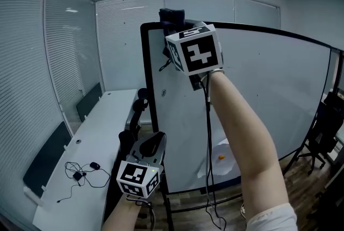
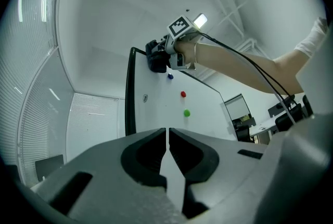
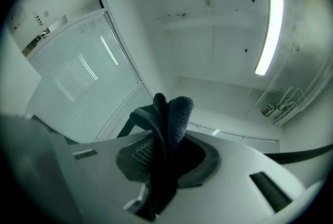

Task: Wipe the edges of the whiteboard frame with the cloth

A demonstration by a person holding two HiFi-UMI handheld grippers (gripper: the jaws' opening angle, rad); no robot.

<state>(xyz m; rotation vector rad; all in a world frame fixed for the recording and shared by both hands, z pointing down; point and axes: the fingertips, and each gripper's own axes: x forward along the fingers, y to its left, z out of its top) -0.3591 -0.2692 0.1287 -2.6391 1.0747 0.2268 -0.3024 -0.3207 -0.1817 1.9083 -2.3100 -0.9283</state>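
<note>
Low in the head view, the left tongs hang beside the whiteboard's left edge. Their own view shows the jaws shut together with nothing between them. The right tongs are raised on an outstretched arm and are clamped on a dark cloth. The cloth bunches up between the jaws in the right gripper view.

The cloth sits at the top edge of the black frame, close to its upper left corner. To the right of it, the top edge runs on bare along the whiteboard. Red, green and blue magnets dot the board's face below the raised arm.

Dark chairs fill the narrow gap between the frame's left edge and the long white surface. On the surface lies a tangle of black cable. A glass wall with blinds closes off the room behind the surface.
</note>
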